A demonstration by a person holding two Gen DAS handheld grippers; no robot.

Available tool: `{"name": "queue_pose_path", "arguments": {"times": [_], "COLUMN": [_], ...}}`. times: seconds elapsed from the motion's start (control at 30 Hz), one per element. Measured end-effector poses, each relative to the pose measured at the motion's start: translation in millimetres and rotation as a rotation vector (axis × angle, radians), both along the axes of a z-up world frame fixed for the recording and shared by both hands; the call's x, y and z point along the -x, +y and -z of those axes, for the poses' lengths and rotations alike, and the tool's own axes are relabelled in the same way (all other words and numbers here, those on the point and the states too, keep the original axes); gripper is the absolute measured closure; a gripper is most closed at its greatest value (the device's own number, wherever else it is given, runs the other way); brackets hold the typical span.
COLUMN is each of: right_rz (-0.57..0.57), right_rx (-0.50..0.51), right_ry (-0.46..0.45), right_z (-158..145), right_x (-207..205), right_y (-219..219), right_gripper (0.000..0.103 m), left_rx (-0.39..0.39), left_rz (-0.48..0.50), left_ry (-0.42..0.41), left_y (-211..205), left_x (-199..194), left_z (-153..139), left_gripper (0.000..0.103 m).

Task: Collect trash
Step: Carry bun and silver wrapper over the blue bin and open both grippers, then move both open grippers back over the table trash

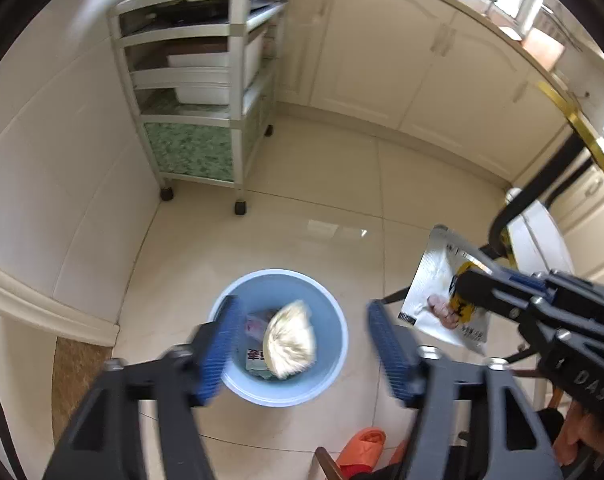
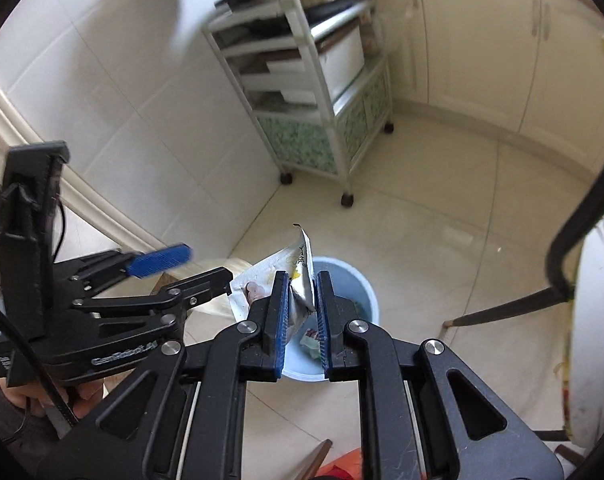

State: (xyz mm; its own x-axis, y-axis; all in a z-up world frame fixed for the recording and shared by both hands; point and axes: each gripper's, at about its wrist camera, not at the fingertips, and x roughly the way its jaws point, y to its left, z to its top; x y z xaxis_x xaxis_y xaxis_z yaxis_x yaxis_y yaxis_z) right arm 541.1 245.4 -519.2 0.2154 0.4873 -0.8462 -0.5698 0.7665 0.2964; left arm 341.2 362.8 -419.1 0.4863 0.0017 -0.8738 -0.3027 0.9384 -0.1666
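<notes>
At the far left a white tiled wall (image 1: 42, 160) curves down to the pale floor (image 1: 321, 184). A wheeled rack (image 1: 206, 92) with white trays stands in the corner beside cream cabinets (image 1: 401, 60).

The left gripper (image 1: 300, 344) points down over a blue bin (image 1: 337, 360) on the floor, its jaws standing wide apart with nothing pressed between the blue pads (image 1: 218, 344). In the gap between them a pale crumpled wad (image 1: 290, 340) shows, blurred, above or in the bin, over some wrappers (image 1: 258, 354).

To the right, the right gripper (image 2: 303, 312) has its jaws nearly closed on a silver packet (image 2: 302, 276), which hangs near the bin's rim, not yet inside. Farther right stands a dark-legged chair (image 2: 561, 264). An orange slipper (image 1: 361, 452) lies at the bottom edge.
</notes>
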Motion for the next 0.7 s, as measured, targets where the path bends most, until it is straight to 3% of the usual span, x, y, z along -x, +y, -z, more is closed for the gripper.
{"name": "queue_pose_path", "arguments": {"times": [0.17,0.37,0.4,0.5,0.6,0.7], "right_rz": [-0.018,-0.024,-0.015,0.019,0.045,0.078], "right_rx": [0.006,-0.031,-0.033,-0.034,-0.042,-0.049], "right_ry": [0.037,0.051,0.044,0.008,-0.049,-0.115], "right_z": [16.7,13.4,11.3,-3.9,-32.2,-66.3], "right_x": [-1.6,3.3,2.7,4.8,10.3,15.7], "right_y": [16.3,23.4,24.2,15.0,-0.9,-19.2], "right_gripper": [0.090,0.086,0.081,0.048,0.045,0.035], "left_rx": [-0.033,-0.053,-0.058,-0.062,-0.079,-0.097], "left_rz": [-0.072,-0.137,-0.137,-0.138,-0.129,-0.102], "left_ry": [0.000,-0.044,-0.051,-0.079,-0.115,-0.170], "left_y": [15.1,18.4,13.8,7.0,-8.9,-30.0], "left_x": [2.2,17.7,22.7,29.3,42.4,54.1], "left_z": [-10.4,-36.2,-41.1,-51.7,-69.6,-95.3], "left_gripper": [0.035,0.034,0.033,0.033,0.033,0.029]}}
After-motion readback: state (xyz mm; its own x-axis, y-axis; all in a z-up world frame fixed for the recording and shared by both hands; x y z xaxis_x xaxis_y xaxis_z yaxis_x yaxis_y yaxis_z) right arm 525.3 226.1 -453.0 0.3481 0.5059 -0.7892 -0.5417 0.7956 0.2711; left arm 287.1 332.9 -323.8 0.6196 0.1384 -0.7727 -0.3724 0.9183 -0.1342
